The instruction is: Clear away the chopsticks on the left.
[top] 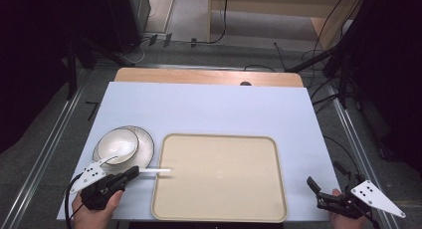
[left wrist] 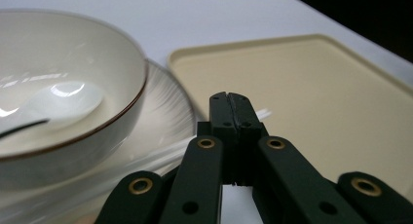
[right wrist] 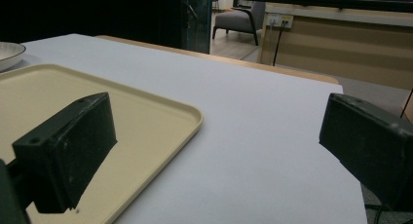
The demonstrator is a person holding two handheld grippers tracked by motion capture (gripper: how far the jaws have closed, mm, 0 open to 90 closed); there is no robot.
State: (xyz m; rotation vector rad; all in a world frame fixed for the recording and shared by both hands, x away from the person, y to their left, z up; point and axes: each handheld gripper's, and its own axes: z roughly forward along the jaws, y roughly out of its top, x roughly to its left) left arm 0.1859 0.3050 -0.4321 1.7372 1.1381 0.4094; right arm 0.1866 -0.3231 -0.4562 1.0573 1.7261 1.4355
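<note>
left gripper (top: 132, 172): jaws clamped tight on a thin white stick (top: 155, 171), gripping its near end
right gripper (top: 312, 184): jaws wide open, nothing in them, sitting at 5 o'clock of the tray (top: 219, 216)
stick: lies flat, long axis 9-to-3, free end poking over the tray's left rim
bowl (top: 117, 145): on a plate (top: 147, 145), 11 o'clock of left gripper
writing: can't spot any

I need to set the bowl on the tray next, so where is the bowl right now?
In the high view the bowl sits on a plate at the table's left, just left of the tray and just beyond the left gripper.
</note>
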